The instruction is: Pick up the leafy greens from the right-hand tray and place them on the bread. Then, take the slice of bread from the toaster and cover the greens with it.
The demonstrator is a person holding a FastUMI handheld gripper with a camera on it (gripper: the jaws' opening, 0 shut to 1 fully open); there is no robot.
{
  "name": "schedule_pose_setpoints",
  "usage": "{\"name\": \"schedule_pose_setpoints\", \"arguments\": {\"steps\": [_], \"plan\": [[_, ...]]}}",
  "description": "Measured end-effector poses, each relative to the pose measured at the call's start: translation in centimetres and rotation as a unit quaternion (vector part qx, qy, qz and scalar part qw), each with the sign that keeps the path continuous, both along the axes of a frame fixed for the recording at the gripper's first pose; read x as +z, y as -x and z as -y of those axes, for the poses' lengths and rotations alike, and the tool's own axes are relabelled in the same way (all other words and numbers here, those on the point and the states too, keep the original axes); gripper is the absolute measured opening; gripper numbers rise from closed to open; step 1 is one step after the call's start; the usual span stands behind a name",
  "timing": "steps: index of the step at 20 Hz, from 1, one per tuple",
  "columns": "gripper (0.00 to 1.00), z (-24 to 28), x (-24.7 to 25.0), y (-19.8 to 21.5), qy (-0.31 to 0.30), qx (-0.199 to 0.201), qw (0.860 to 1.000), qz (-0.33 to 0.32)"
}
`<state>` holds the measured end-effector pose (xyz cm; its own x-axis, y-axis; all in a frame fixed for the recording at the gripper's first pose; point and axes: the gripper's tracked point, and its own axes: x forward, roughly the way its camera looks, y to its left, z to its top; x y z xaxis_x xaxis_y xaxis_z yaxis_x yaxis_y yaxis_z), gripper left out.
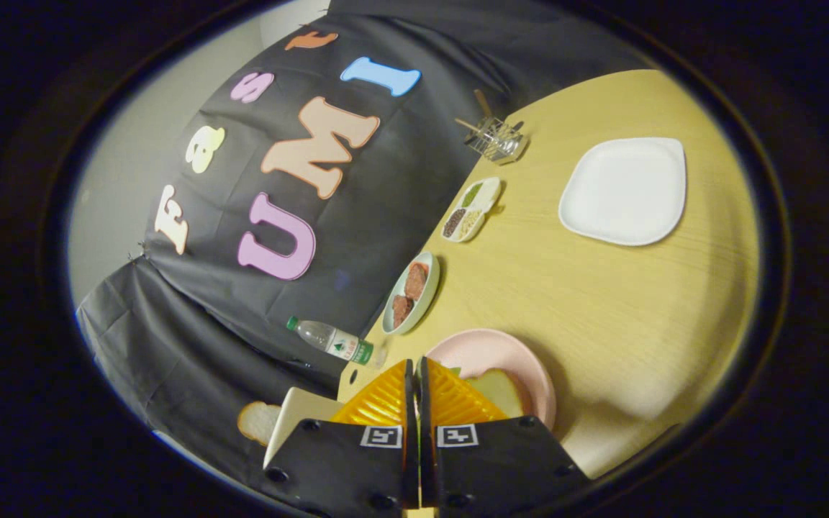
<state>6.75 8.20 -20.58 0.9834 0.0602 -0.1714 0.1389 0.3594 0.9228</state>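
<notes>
With its orange fingers pressed together on nothing, the gripper point(415, 392) hovers over the pink plate point(529, 363) holding bread point(502, 391); beside it, the toaster point(298, 417) slice point(257, 421) awaits, greens' placement hidden.

A white square plate point(623, 191), sectioned condiment dish point(470, 209), meat dish point(410, 292), water bottle point(331, 340), and utensil rack point(496, 139) share the table point(601, 316).

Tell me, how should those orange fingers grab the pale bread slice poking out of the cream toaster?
Probably by the rounded top of the bread slice that sticks out of the toaster, coming along the slot, one finger on each flat face. The gripper is closed now.
</notes>
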Motion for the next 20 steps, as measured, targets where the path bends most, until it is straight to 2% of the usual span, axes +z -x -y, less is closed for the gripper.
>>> {"name": "schedule_pose_setpoints", "arguments": {"steps": [3,9,13,18,20], "plan": [[0.04,-0.6,-0.4,0.1,0.005,-0.001,1.000,-0.007],[0.23,0.7,-2.6,0.5,0.019,-0.023,0.999,-0.040],[0.56,0.4,-1.0,0.9,0.045,-0.019,0.999,-0.019],[0.99,-0.8,1.7,1.2,0.141,0.010,0.990,-0.014],[0.99,-1.1,3.0,1.7,0.188,0.016,0.982,-0.018]]}}
